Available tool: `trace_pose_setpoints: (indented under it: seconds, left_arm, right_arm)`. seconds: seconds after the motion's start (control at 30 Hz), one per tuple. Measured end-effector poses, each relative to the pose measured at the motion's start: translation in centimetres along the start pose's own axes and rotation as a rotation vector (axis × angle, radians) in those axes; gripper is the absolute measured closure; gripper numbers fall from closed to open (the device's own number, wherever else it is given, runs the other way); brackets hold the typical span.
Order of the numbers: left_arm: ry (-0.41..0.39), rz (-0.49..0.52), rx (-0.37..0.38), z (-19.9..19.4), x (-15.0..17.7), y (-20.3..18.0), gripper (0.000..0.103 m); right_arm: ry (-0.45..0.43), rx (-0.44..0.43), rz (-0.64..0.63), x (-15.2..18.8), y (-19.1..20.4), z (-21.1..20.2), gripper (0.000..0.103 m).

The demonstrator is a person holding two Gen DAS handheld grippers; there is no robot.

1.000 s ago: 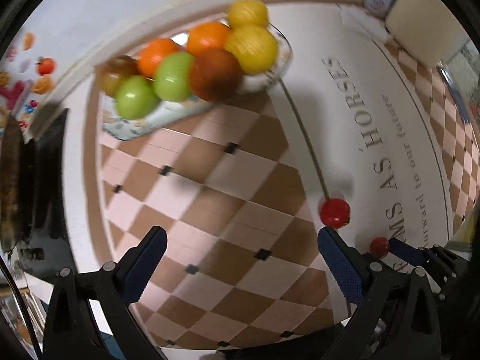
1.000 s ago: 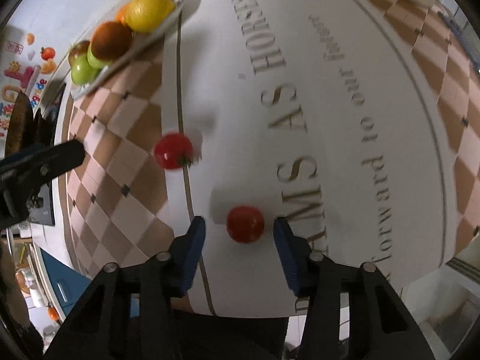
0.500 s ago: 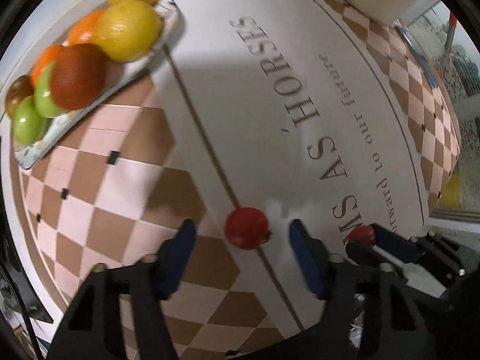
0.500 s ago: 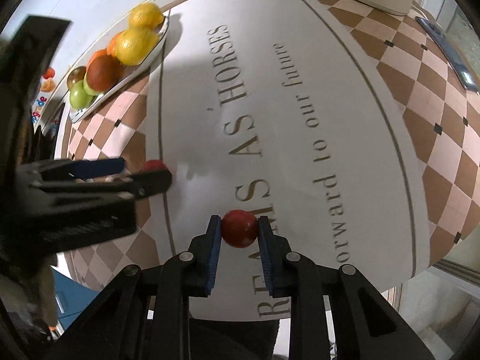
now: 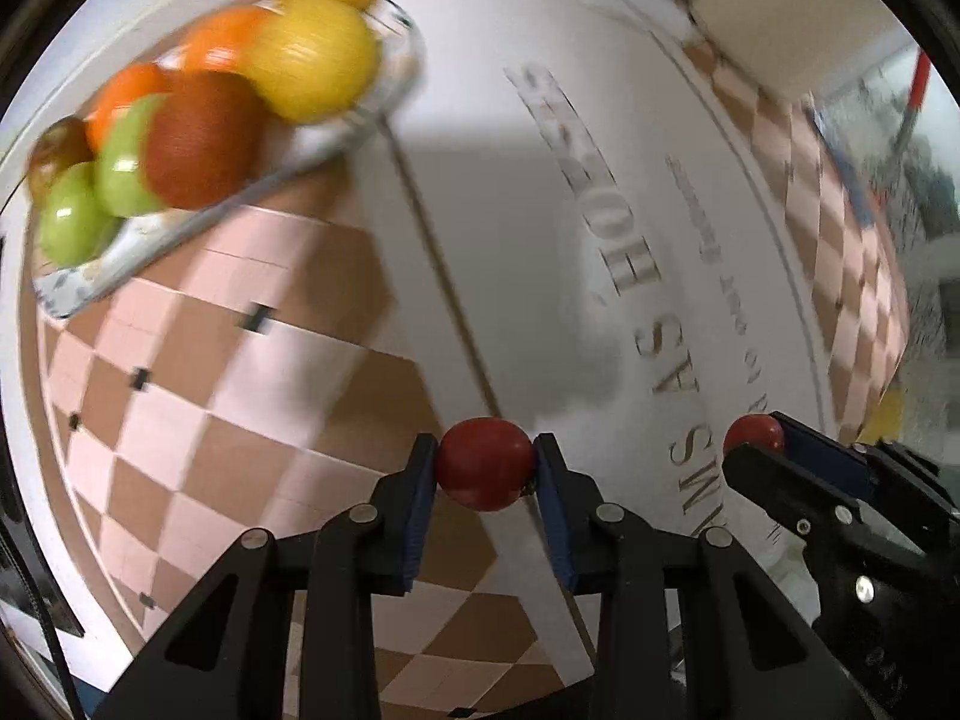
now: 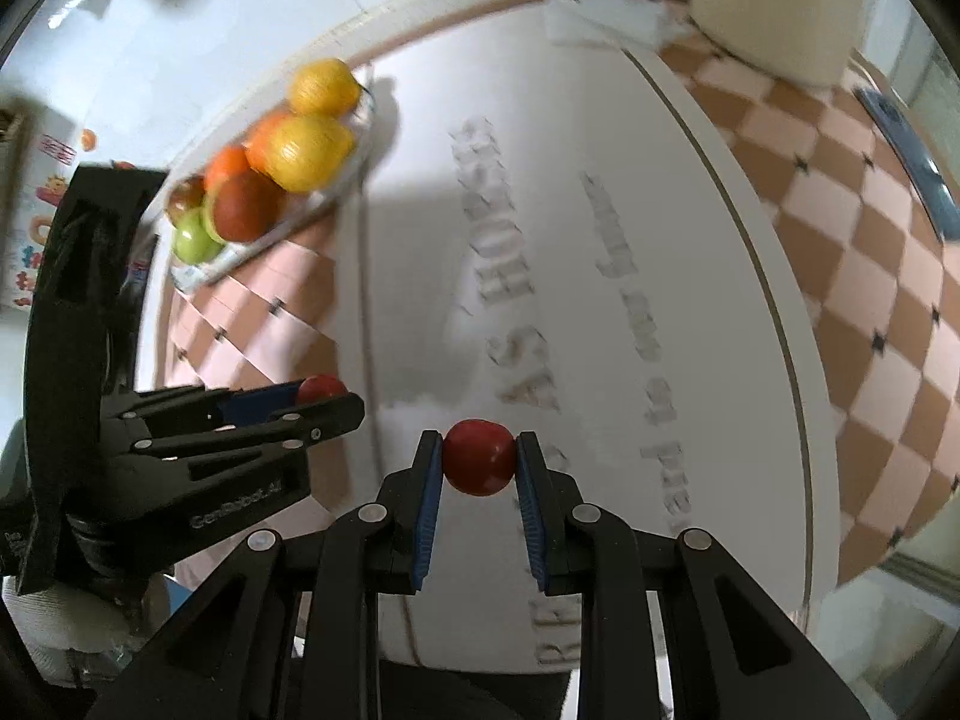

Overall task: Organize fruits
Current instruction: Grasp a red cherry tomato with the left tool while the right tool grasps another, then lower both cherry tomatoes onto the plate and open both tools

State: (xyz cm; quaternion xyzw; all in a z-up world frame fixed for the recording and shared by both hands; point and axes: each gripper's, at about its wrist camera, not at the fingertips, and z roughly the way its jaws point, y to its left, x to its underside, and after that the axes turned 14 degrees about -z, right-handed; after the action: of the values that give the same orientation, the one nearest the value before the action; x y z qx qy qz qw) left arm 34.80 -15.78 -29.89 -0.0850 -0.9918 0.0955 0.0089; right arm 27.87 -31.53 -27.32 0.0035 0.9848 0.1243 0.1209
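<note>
My left gripper [image 5: 485, 471] is shut on a small red tomato [image 5: 485, 468], held over the tablecloth. My right gripper [image 6: 479, 465] is shut on a second red tomato [image 6: 480, 463]. Each gripper shows in the other's view: the right one [image 5: 757, 443] at lower right, the left one [image 6: 321, 397] at lower left. A glass tray [image 5: 366, 114] at the far left holds lemons [image 5: 312, 63], oranges [image 5: 219, 45], green apples [image 5: 75, 216] and a dark red fruit [image 5: 201, 138]. The tray also shows in the right wrist view [image 6: 351, 171].
The table has a pink and brown checkered cloth [image 5: 228, 408] with a white band of grey lettering [image 5: 606, 204]. A cream container [image 6: 774, 6] and a white cloth [image 6: 600, 18] sit at the far right. A wall with stickers [image 6: 42, 240] is on the left.
My left gripper has closed on the tomato that lay between its open fingers. Both grippers have lifted and the views are blurred by motion toward the tray.
</note>
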Motion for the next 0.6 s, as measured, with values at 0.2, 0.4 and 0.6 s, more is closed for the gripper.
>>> trace_pose_setpoints:
  seconds: [0.2, 0.4, 0.6]
  left_arm:
    - [-0.104, -0.172, 0.070, -6.7, -2.6, 6.8, 0.074]
    - [-0.205, -0.349, 0.079, -10.7, -6.1, 15.8, 0.073]
    - [-0.179, -0.516, 0.138, -9.3, -9.6, 21.7, 0.073]
  right_arm:
    - [-0.068, -0.093, -0.094, -4.9, 4.4, 0.4, 0.076]
    - [-0.109, -0.255, -0.163, -10.7, 11.7, 4.3, 0.076]
    - [-0.094, -0.317, -0.184, -14.4, 17.0, 9.2, 0.077]
